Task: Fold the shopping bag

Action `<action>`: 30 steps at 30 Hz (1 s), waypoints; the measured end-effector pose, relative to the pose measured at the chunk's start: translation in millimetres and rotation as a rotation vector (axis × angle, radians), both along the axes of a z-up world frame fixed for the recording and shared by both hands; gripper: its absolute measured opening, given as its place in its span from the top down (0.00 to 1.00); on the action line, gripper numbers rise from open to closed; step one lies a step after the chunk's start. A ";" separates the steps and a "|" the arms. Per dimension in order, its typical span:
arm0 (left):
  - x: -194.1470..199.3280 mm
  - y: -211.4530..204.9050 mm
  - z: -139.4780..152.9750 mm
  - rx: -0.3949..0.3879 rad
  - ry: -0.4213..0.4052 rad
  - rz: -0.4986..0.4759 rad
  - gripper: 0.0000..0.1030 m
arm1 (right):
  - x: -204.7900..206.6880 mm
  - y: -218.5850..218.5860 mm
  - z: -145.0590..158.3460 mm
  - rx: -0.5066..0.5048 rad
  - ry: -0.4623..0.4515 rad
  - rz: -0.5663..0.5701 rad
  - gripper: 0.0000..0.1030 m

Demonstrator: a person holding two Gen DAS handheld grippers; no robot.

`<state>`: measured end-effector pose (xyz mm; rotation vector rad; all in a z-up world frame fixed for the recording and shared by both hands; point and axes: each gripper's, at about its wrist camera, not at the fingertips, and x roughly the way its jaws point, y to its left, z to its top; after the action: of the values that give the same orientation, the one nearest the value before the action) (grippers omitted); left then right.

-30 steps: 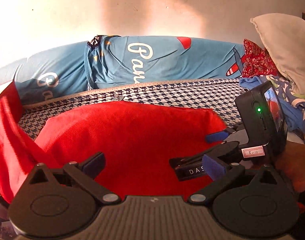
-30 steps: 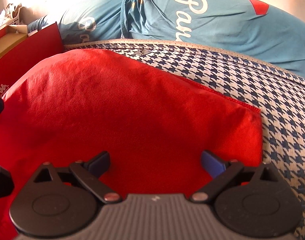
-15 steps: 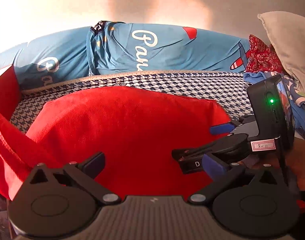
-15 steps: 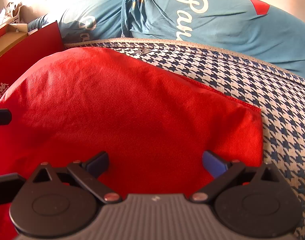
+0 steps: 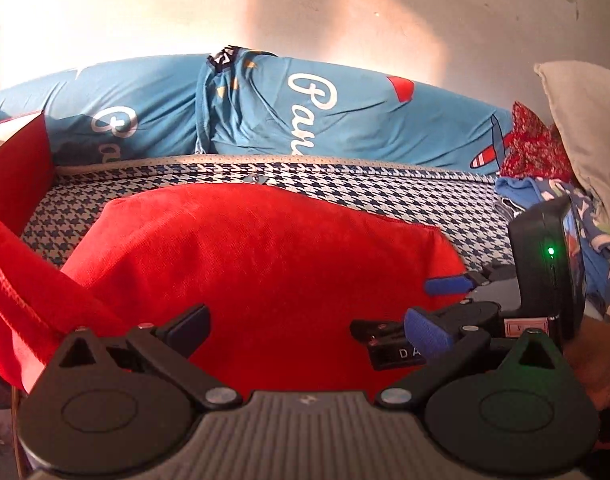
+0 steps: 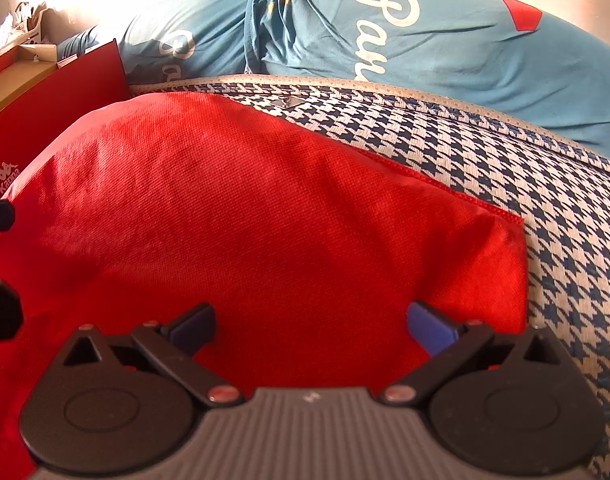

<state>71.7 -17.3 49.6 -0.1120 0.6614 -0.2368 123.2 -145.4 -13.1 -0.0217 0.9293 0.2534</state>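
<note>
A red fabric shopping bag (image 5: pixel 265 264) lies spread on the houndstooth mattress (image 5: pixel 385 196), one red handle strap (image 5: pixel 9 284) raised at the left of the left wrist view. My left gripper (image 5: pixel 307 326) hovers open over the bag's near edge, nothing between its fingers. My right gripper (image 6: pixel 311 326) is open too, above the bag (image 6: pixel 265 220) near its right corner. In the left wrist view the right gripper (image 5: pixel 441 304) shows at the right with its black camera block and a hand behind it.
A blue printed bolster (image 5: pixel 305 116) lies along the wall behind the mattress. Red boxes (image 6: pixel 53 108) stand at the left edge. A pile of clothes (image 5: pixel 545 184) and a beige pillow (image 5: pixel 585 128) sit at the right.
The left gripper's view has tilted up and shifted a little left; the right gripper now appears farther right in it. The right gripper has barely moved. Both stay open.
</note>
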 end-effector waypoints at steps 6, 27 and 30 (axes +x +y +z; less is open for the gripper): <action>-1.9 3.2 3.9 -0.003 -0.018 0.002 0.00 | 0.3 0.2 -0.3 -0.001 -0.001 0.002 0.00; 10.4 -1.7 -19.3 0.089 0.123 0.023 0.00 | 2.0 0.0 -1.0 0.001 0.000 0.002 0.00; 13.3 -2.3 -25.9 0.094 0.153 0.021 0.00 | 1.9 0.3 -1.4 0.001 0.001 0.002 0.00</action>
<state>84.9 -19.6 23.7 -0.0468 0.8222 -0.1775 125.1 -145.1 -14.5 -0.0219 0.9303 0.2559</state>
